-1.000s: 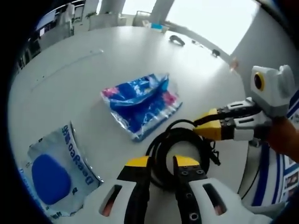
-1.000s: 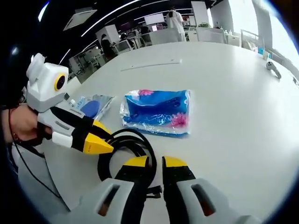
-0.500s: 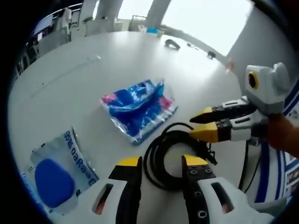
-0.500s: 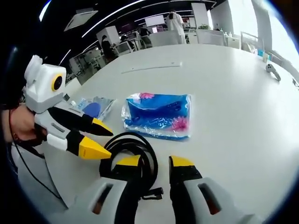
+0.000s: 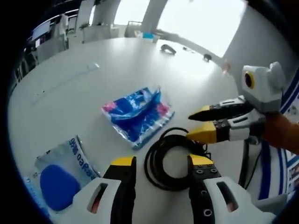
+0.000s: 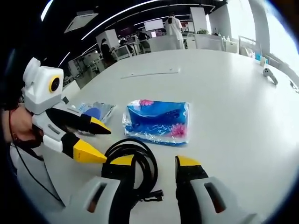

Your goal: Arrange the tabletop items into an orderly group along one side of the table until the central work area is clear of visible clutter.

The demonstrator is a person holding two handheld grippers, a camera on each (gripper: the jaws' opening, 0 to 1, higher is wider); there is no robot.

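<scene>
A coiled black cable (image 5: 153, 163) lies on the white table (image 5: 70, 107) just beyond my left gripper (image 5: 162, 161), whose jaws stand open above it with nothing between them. My right gripper (image 5: 197, 127) comes in from the right, open, its tips at the coil's far edge. Behind the coil lies a blue flowered tissue packet (image 5: 138, 114), and to the left a clear pouch holding something blue (image 5: 60, 175). In the right gripper view, the right gripper (image 6: 153, 161) is open over the cable (image 6: 133, 146). The left gripper (image 6: 103, 144) is open beside it, with the packet (image 6: 158, 120) and pouch (image 6: 93, 111) beyond.
A thin pale strip (image 6: 152, 73) lies further out on the table (image 6: 224, 107), and a small dark device (image 6: 268, 72) sits near the far edge. Desks, chairs and a standing person (image 6: 175, 28) are beyond. A thin wire (image 6: 32, 182) hangs at the near table edge.
Both grippers' jaws have spread from nearly shut to wide open. Both views have pulled back slightly from the cable, which stays lying on the table.
</scene>
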